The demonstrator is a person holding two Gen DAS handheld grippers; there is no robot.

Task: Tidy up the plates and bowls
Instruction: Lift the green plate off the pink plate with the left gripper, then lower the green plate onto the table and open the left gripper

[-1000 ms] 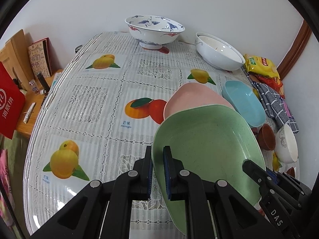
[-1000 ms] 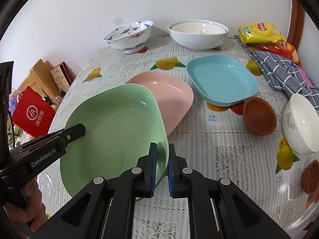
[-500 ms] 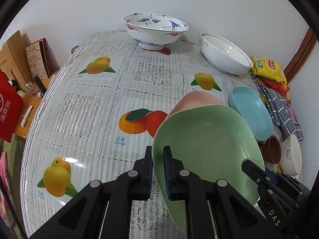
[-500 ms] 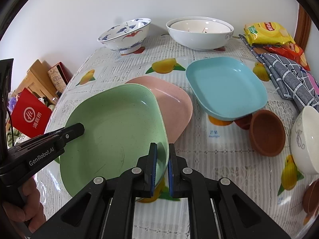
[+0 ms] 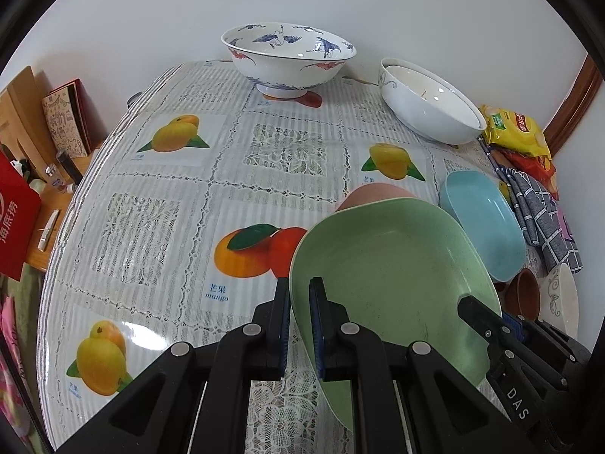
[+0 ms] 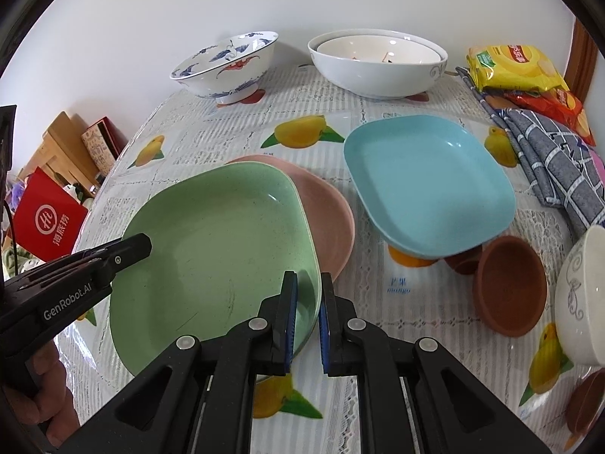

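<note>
The green plate (image 6: 223,249) is held off the table (image 5: 151,227) by both grippers at once. The left gripper (image 5: 299,325) is clamped on the plate's left rim, its jaws narrow with the rim pinched between the blue pads. The right gripper (image 6: 307,321) is clamped in the same way on the right rim, jaws narrow around the edge. In the right wrist view the left gripper is seen at the far side of the plate, and part of a hand (image 6: 41,389) is seen behind it.

The plate is carried above the pink plate (image 6: 325,219), most of which is covered by it; only the pink plate's right and far edges are shown. The pink plate lies flat on the fruit-print tablecloth. Just to its right the blue plate (image 6: 427,185) is found, its near edge propped on a small brown cup (image 6: 463,263) so that it is tilted. A brown bowl (image 6: 510,280) is set beside that cup, and a white bowl (image 6: 582,295) is placed at the right edge.

At the back of the table a blue-patterned bowl (image 5: 287,56) is stood near the wall, and two nested white bowls (image 5: 427,102) are placed to its right. Snack bags (image 6: 518,68) and a checked cloth (image 6: 548,159) are laid along the right side.
</note>
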